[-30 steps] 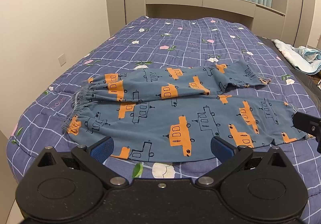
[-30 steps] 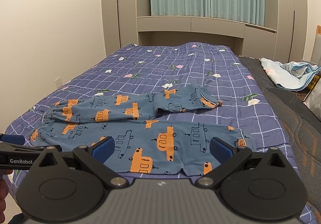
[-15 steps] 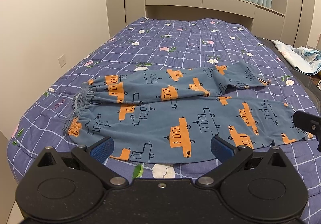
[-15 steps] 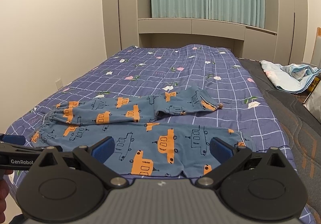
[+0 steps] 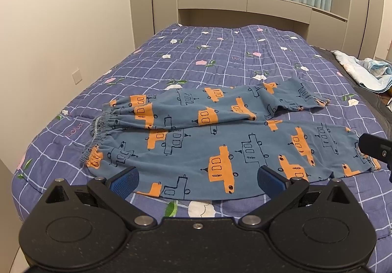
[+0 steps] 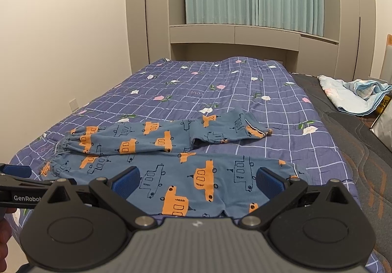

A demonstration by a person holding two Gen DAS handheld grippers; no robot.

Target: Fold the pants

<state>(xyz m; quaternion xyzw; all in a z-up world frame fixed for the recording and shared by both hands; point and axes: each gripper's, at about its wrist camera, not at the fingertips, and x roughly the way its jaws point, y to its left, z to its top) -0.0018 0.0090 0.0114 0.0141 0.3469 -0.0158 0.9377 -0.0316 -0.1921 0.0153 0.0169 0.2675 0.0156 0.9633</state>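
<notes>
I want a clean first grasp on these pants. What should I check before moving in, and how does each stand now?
1. Left gripper open: ok.
2. Right gripper open: ok.
3. Pants free of both grippers: ok.
4. Near leg flat: ok.
5. Far leg straight: not ok, it bends near the cuff.
6. Waistband layers aligned: cannot tell.
</notes>
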